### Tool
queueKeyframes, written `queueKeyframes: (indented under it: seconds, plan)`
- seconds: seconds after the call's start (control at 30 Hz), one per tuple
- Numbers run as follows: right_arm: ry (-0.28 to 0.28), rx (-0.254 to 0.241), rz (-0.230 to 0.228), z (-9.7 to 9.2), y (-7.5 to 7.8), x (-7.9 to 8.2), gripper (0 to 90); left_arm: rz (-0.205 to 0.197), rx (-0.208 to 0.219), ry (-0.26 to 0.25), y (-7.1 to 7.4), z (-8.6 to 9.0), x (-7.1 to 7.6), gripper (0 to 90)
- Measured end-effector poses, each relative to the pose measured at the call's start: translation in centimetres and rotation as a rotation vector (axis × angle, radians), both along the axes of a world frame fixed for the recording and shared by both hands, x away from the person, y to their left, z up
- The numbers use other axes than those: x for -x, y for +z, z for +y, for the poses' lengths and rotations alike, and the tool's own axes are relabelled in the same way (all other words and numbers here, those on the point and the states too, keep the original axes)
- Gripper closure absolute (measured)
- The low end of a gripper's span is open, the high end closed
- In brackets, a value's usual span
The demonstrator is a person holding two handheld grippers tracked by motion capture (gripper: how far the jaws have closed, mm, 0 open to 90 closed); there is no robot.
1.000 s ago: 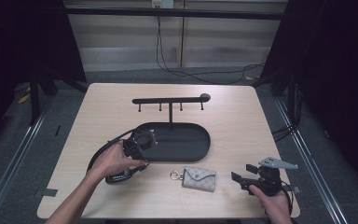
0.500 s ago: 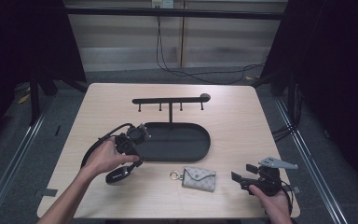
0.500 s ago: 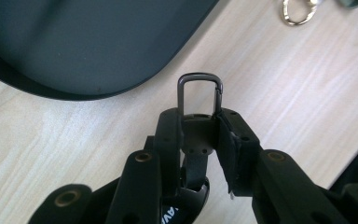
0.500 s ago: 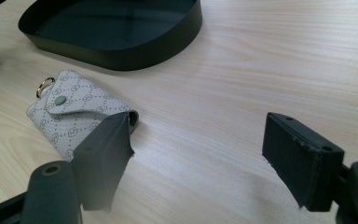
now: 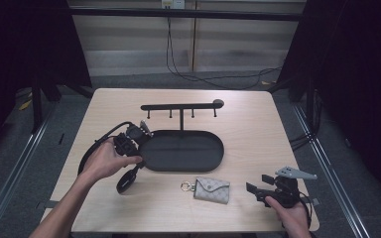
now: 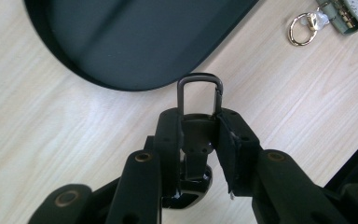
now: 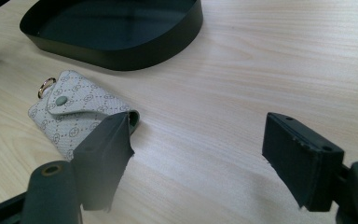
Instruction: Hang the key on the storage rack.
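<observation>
The left tool (image 5: 138, 133) has come up off the table (image 5: 258, 124) and drifted toward nine o'clock of the black oval tray (image 5: 213, 159), and it is clenched on a dark metal carabiner clip (image 6: 199, 93). In the left gripper view the clip's loop sticks out past the jaw tips, its body pinched between the pads, with the tray's curved rim just beyond at twelve o'clock. By my reading the pick-up is done and the clip is now in the air, ready to go to one of the pegs of the hook rack (image 5: 181, 105) that stands at the tray's twelve o'clock edge.

The tray itself holds nothing; its floor is bare and dark.

The right tool (image 5: 259, 190) has kept to its place at five o'clock of the table, jaws spread wide and grasping nothing. Just ahead of its jaw lies the patterned key pouch (image 7: 81, 121) with its gold ring (image 7: 46, 87), flat on the wood at six o'clock of the tray, outside it.
</observation>
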State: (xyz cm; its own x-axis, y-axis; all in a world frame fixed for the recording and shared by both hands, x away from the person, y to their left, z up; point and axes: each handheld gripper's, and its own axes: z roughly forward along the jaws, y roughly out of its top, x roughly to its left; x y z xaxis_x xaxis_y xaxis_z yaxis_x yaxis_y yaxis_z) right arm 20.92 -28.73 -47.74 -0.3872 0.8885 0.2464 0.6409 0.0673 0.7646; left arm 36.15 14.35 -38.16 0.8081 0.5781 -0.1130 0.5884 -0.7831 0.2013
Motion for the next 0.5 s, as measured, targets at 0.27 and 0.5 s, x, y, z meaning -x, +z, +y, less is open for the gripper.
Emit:
queueKeyframes:
  seconds: [0.27,0.5]
  plan:
    - [0.0,-0.001,-0.002,0.0,0.0,0.0,23.5,-0.026,0.0,0.027,1.5,0.6,-0.1,70.9]
    - [-0.002,0.0,-0.003,0.0,0.0,0.0,23.4,-0.036,-0.016,0.028,2.6,0.7,-0.1,70.9]
